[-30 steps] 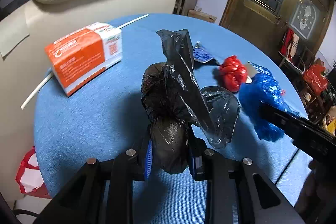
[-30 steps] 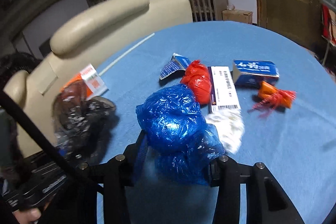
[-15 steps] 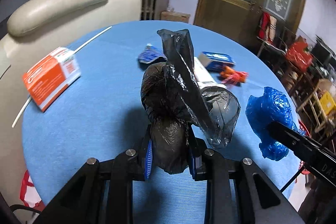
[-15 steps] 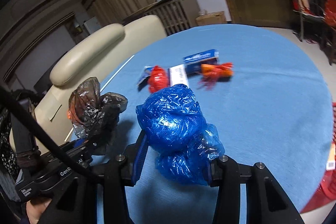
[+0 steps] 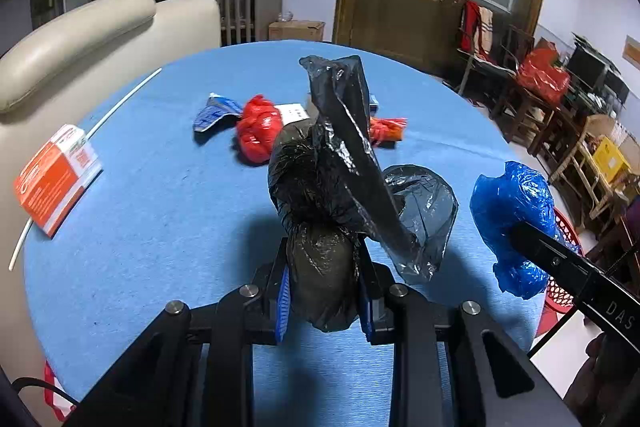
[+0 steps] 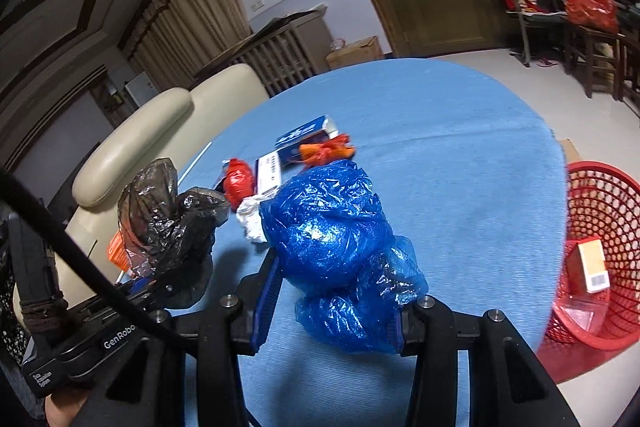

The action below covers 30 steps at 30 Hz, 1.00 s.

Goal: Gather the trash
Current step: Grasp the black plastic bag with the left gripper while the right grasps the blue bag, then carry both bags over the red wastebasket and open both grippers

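Your left gripper [image 5: 324,291] is pinched tight on a crumpled black plastic bag [image 5: 320,195], whose loose flap stands up and trails off to the right of the fingers, above the round blue table [image 5: 160,227]. Your right gripper [image 6: 332,303] is clamped on a bunched blue plastic bag [image 6: 332,227] that bulges up and forward from between its fingers. In the right wrist view the black bag and the left gripper sit just to the left of your right claw, both held over the near part of the table. Ahead of both claws, well apart from them, lies a small cluster of litter: a red plastic bundle [image 5: 258,133], a blue wrapper [image 5: 216,109] to its left, an orange-red scrap [image 6: 326,151], a blue box [image 6: 306,139], a white label strip [image 6: 269,169] and a crumpled white piece [image 6: 250,221] just ahead-left of the blue bag. Far left of your left claw an orange and white box [image 5: 54,179] rests near the table edge. To the right of your right claw, below the table's edge, stands a red mesh basket [image 6: 600,195] with a carton [image 6: 590,267] inside.
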{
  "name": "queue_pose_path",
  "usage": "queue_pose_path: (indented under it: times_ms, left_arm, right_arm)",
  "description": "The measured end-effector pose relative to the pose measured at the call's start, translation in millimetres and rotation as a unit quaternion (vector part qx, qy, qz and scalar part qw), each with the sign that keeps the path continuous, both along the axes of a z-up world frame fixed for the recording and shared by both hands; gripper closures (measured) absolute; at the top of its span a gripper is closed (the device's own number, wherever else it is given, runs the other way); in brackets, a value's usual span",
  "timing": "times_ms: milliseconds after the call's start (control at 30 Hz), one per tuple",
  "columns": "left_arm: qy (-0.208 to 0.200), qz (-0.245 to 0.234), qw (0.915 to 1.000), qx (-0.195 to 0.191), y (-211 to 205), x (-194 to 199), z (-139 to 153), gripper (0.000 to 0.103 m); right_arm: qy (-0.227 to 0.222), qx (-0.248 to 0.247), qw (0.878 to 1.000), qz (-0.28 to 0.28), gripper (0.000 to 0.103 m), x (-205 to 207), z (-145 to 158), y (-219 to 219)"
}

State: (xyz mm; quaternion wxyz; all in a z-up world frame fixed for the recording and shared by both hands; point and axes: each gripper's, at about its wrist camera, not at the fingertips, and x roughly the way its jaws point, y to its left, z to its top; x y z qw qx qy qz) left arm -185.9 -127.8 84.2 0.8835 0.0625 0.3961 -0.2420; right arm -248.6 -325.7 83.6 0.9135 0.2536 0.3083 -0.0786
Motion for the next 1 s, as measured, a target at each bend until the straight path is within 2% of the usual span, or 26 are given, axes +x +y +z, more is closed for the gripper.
queue_pose_path:
  times_ms: [1000]
  left_arm:
    - [0.007, -0.098, 0.9948, 0.027, -91.8, -32.8, -8.6, 0.074]
  right_arm:
    - [-0.009, -0.004, 0.992, -0.125, 0.055, -74.4, 4.4, -80.8]
